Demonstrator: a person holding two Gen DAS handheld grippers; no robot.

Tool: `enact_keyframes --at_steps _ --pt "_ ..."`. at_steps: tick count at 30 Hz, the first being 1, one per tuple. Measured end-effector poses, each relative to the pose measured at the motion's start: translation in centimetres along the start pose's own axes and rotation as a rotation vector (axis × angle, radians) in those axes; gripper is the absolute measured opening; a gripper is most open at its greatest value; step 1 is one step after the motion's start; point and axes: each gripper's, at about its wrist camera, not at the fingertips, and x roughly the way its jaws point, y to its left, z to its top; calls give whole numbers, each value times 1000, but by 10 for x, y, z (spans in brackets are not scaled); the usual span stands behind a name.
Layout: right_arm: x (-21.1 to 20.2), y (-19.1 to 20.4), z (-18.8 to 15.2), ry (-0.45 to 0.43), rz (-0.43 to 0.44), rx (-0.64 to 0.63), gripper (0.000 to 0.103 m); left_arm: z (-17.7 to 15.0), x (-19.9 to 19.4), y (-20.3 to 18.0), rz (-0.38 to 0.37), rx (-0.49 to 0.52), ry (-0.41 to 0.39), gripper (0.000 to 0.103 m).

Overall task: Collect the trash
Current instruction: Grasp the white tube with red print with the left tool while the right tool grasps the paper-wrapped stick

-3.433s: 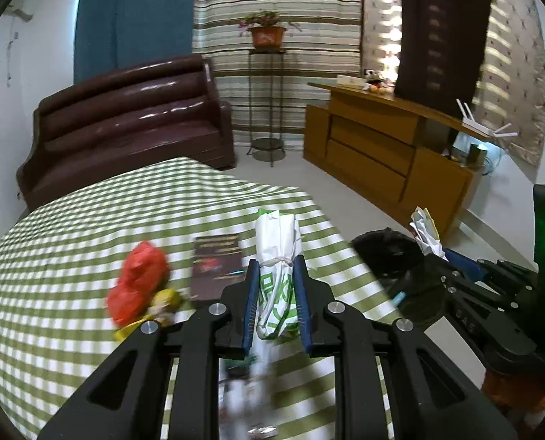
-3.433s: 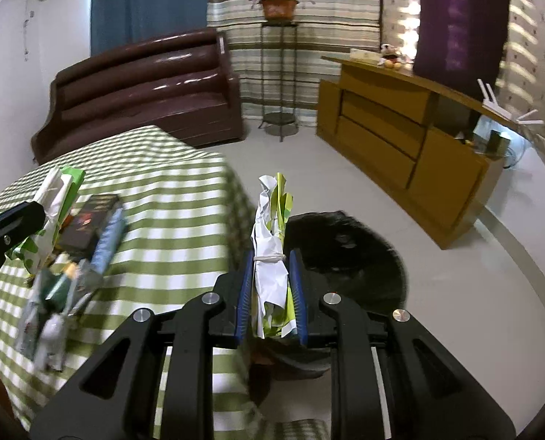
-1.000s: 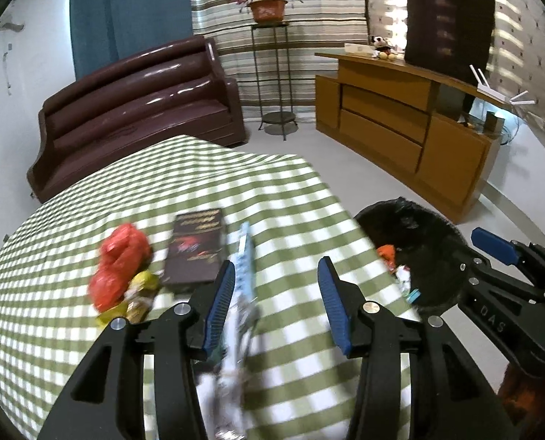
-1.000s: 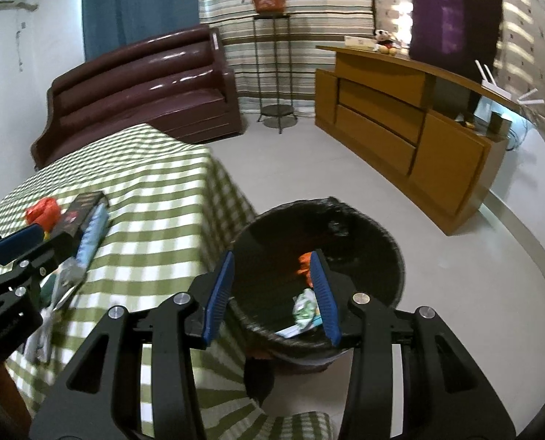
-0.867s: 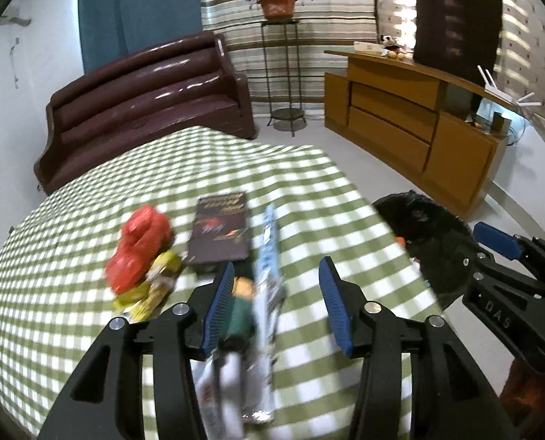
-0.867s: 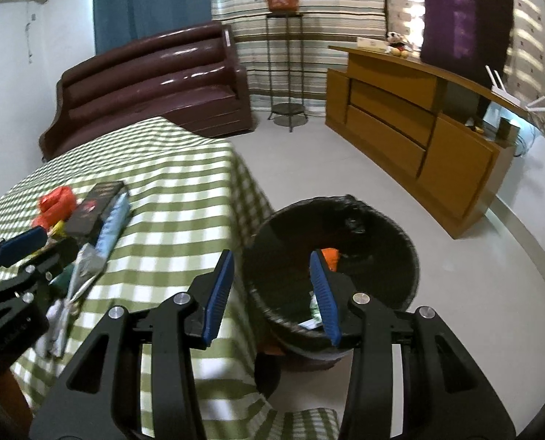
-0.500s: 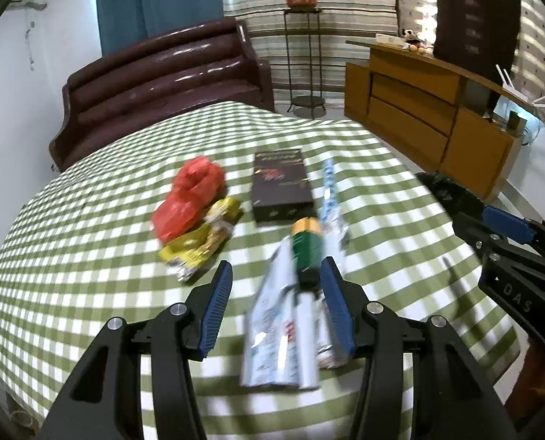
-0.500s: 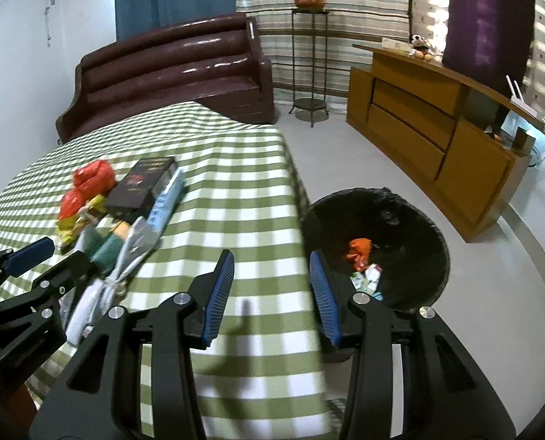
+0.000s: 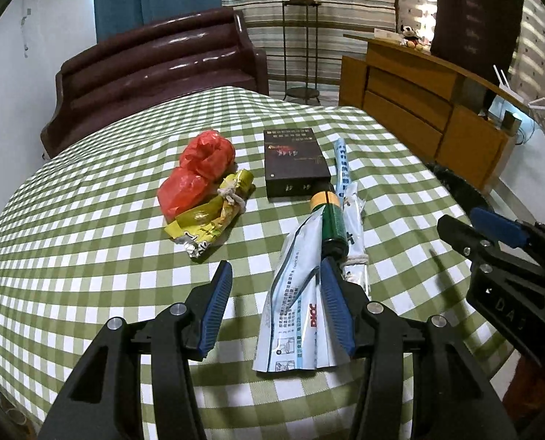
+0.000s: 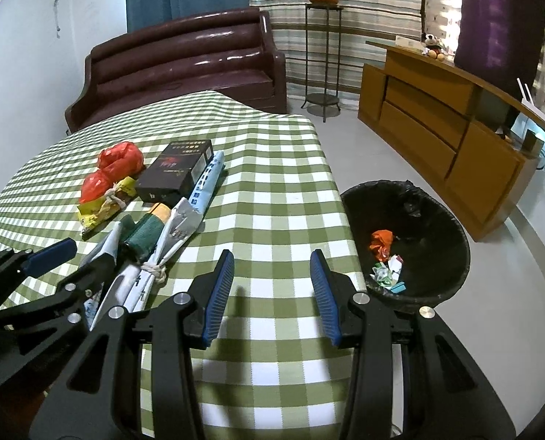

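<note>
Trash lies on the green checked table (image 9: 89, 242): a red plastic bag (image 9: 199, 172), a knotted yellow wrapper (image 9: 210, 216), a green tube (image 9: 331, 220), a white-and-blue packet (image 9: 294, 304) and a long tied blue-white wrapper (image 9: 346, 176). My left gripper (image 9: 274, 275) hangs open just above the near end of the packet, its right finger beside the tube, holding nothing. My right gripper (image 10: 272, 260) is open and empty over the table's bare right part. The black lined bin (image 10: 434, 220) stands on the floor to the right, with crumpled wrappers (image 10: 386, 271) inside.
A dark box (image 9: 294, 161) lies between the red bag and the long wrapper. The right gripper (image 9: 470, 225) shows at the right of the left wrist view. A brown sofa (image 9: 155, 84), a plant stand (image 10: 322, 55) and a wooden sideboard (image 10: 437, 110) stand beyond.
Both grippers, earlier shut on tied wrappers, are now empty and have swung left from above the bin to over the table. The left one has come down close to the packets.
</note>
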Motion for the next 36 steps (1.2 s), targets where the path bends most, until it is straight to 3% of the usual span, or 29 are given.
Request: enact_keyframes --at_steps 5,9,19,31,36 --pt "2 2 0 7 2 0 42 -1 10 6 -13 -14 22 49" --pt "5 6 0 12 6 -1 42 -3 13 8 -25 -6 36 31" --pt "8 29 2 20 35 -26 42 -8 -1 20 -16 7 -12 29" --pt "18 69 -2 65 83 -70 42 -16 -14 75 55 -62 -21 29" --pt "26 79 -5 89 60 -99 42 -19 -13 88 59 -85 -13 29"
